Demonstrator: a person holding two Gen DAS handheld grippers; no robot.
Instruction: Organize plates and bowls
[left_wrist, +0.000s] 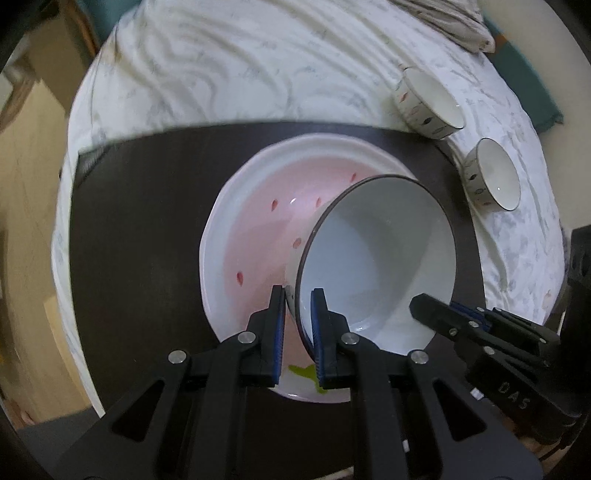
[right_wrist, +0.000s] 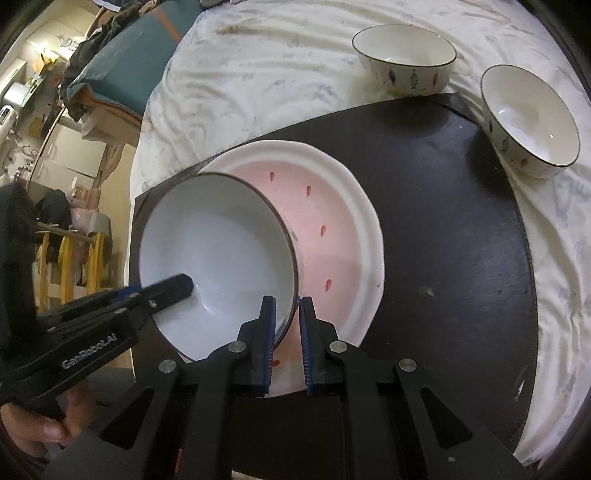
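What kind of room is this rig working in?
Most likely a lived-in bedroom: the dark board holding the pink plate lies on a rumpled white bedsheet, a pillow sits at the far end, and clothes are heaped on cluttered furniture beside it.

A home bedroom: rumpled bedsheet (left_wrist: 229, 66), pillow (left_wrist: 443, 22), clothes piled on furniture (right_wrist: 110, 33).
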